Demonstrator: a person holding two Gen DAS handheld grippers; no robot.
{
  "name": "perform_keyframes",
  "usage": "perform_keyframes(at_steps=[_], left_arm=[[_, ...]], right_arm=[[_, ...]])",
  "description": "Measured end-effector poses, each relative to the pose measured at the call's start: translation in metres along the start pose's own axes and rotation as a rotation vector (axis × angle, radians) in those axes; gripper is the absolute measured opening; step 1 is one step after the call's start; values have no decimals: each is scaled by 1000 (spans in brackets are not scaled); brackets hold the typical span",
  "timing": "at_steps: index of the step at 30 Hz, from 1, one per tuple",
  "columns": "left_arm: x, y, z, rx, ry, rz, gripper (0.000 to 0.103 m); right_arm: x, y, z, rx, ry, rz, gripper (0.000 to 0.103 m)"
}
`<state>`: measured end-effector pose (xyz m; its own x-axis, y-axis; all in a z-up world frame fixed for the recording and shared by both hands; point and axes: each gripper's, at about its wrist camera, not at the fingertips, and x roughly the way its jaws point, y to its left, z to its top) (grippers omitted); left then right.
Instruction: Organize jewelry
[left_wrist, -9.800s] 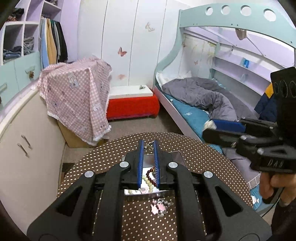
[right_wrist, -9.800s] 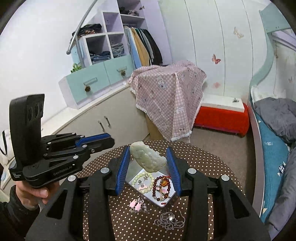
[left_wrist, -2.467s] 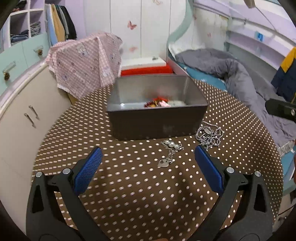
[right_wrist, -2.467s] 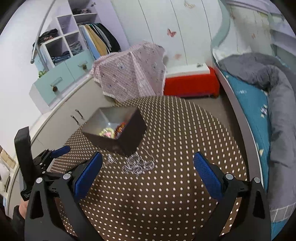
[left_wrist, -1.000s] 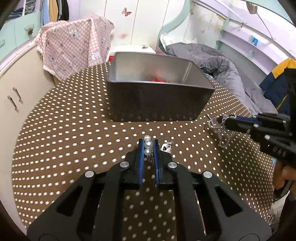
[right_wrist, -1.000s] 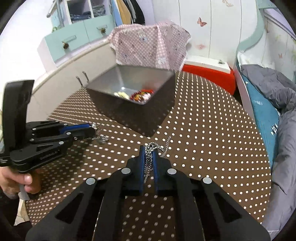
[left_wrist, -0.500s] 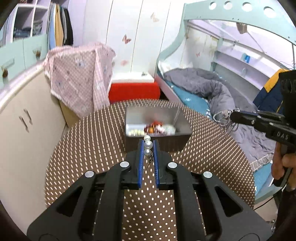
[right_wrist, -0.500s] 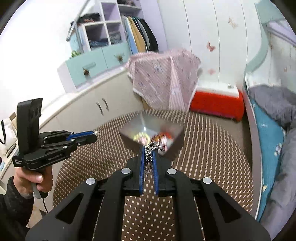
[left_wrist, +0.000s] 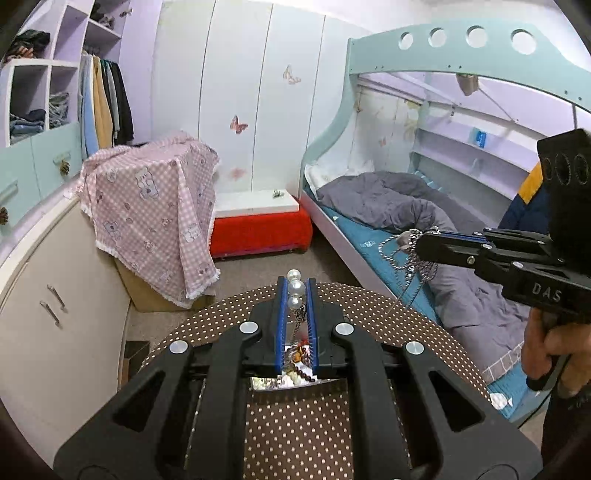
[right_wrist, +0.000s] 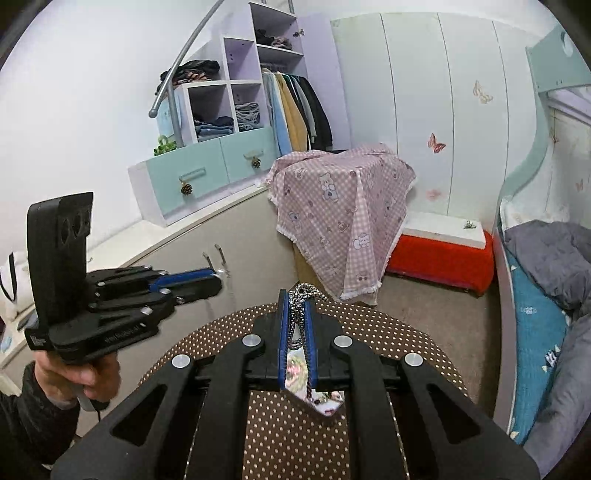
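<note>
My left gripper (left_wrist: 295, 291) is shut on a pearl strand (left_wrist: 294, 287), whose white beads stick out past the blue pads while a thin chain hangs down between them. My right gripper (right_wrist: 296, 301) is shut on a silver ball chain (right_wrist: 300, 314); in the left wrist view that silver ball chain (left_wrist: 410, 258) dangles in loops from the right gripper (left_wrist: 419, 240). Both grippers hang high above the dotted round table (left_wrist: 369, 314). The metal box (left_wrist: 295, 382) with beads inside sits below, mostly hidden by my fingers. The left gripper (right_wrist: 218, 275) appears at the left of the right wrist view.
A cabinet (right_wrist: 192, 258) runs along the left. A pink checked cloth (left_wrist: 155, 206) covers a box beyond the table, with a red bench (left_wrist: 258, 232) behind it. A bunk bed (left_wrist: 399, 206) with a grey duvet stands at the right. A person's hand (left_wrist: 550, 350) grips the right tool.
Both grippers have risen well above the table, carrying the pearl strand and the ball chain up with them. The box and table have dropped lower and smaller in view.
</note>
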<state>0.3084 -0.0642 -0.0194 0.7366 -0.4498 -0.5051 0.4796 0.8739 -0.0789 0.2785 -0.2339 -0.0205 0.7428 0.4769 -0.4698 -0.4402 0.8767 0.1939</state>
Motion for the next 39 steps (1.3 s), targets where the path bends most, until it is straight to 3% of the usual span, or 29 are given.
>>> perform_keyframes(at_steps=[10,11,12,13,14,16,17,18,21,32,39], left_arm=[[78,17,-10,-28,149,57,13],[86,20,-14,-34,175,89,35],[88,23,-15,-41,182,111,83],[85,26,-16,-53,157,140,91],[80,29,-19,-54,125,167,91],[75,35,-22,-76,144,163,92],[71,37,-23,-76,145,182,93],[68,37,-24,-73,138,196,94],[53,39,-27,-81,124,213,96],[-4,25,-41,-89,68,320,96],[-57,2,-54,-88,-11,371,96]], right_arm=[[71,-24,-9,92,142,31,8],[77,-26,-12,108,158,35,11],[84,-29,-15,126,177,39,14],[89,-32,-18,150,187,54,18],[90,-36,-21,176,186,65,26],[87,-38,-24,193,182,39,54],[84,-39,-26,198,169,21,80],[80,-39,-27,203,150,10,88],[69,-37,-28,224,128,4,95],[26,-14,-34,239,58,-39,95],[-21,10,-52,222,-10,-73,95]])
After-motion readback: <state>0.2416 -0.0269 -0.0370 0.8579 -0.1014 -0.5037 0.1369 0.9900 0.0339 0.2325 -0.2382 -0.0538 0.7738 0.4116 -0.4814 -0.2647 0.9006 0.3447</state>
